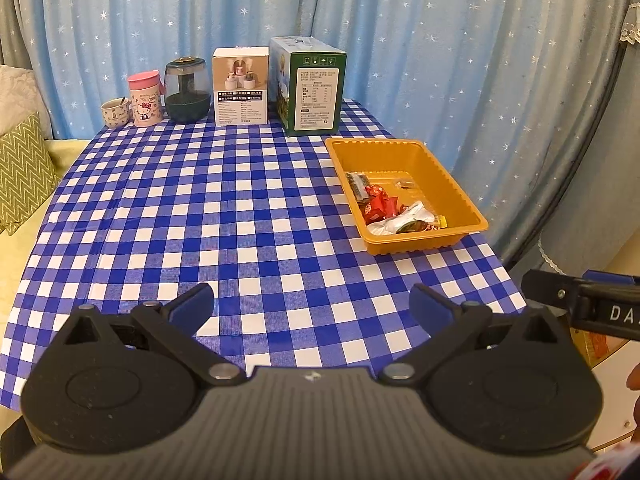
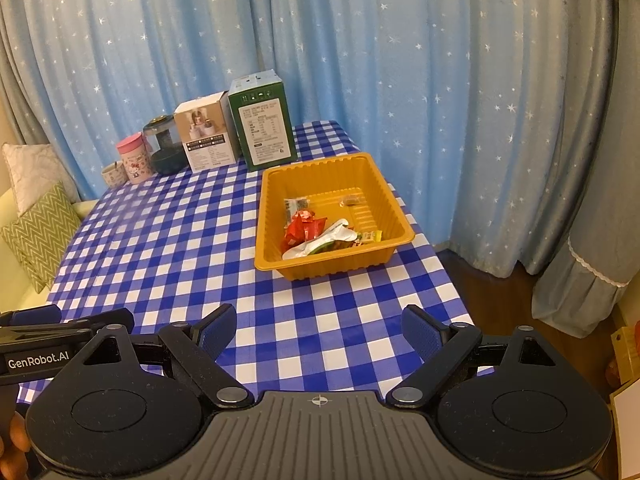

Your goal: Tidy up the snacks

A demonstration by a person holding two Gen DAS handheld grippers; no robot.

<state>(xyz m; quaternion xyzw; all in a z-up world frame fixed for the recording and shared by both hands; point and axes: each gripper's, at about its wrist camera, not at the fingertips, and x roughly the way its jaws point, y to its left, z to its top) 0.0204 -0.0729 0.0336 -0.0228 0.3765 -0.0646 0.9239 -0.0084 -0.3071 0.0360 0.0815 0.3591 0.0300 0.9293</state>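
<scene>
An orange plastic tray sits on the right side of the blue-and-white checked table; it also shows in the right wrist view. Inside lie several snacks: red packets, a white pouch, a dark packet and a small yellow one. My left gripper is open and empty above the table's near edge. My right gripper is open and empty, also near the front edge, short of the tray.
At the table's back stand a green box, a white box, a dark jar, a pink Hello Kitty tumbler and a small cup. Cushions lie at the left. Blue starred curtains hang behind.
</scene>
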